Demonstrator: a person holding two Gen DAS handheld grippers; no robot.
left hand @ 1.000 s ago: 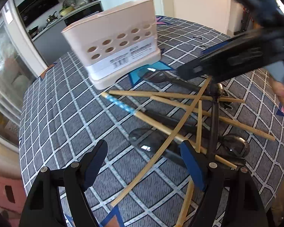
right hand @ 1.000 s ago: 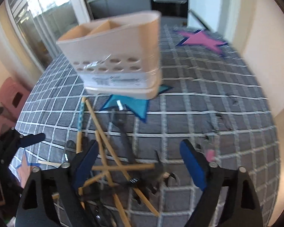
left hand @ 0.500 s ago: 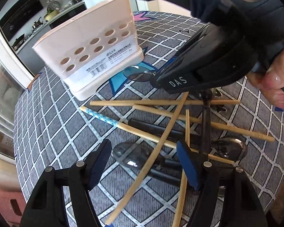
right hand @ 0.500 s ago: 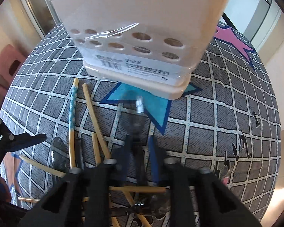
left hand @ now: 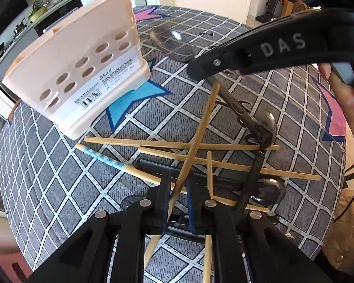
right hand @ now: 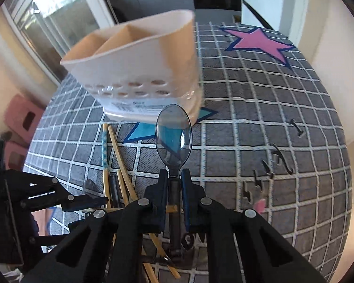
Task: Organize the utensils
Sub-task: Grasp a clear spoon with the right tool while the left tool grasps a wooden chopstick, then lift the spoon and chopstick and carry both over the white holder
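A white utensil holder [left hand: 82, 75] with round holes and inner compartments [right hand: 139, 70] stands on the grid tablecloth. My left gripper [left hand: 178, 202] is shut on a wooden chopstick [left hand: 195, 141] that runs up over the pile of chopsticks and dark spoons [left hand: 264, 127]. My right gripper [right hand: 173, 181] is shut on the handle of a clear dark spoon [right hand: 173, 134] and holds it lifted, bowl forward, in front of the holder. The spoon's bowl also shows in the left wrist view [left hand: 170, 42], ahead of the right gripper's arm [left hand: 259, 54].
Several chopsticks [left hand: 181, 145] and black-handled spoons [left hand: 269, 191] lie crossed on the cloth [right hand: 259, 118] near the table's front. One chopstick has a blue patterned end [left hand: 101, 156]. Pink stools [right hand: 21, 118] stand beyond the table's left edge.
My left gripper has closed on a chopstick in the pile. My right gripper has lifted the clear spoon off the cloth and now holds it up before the holder.
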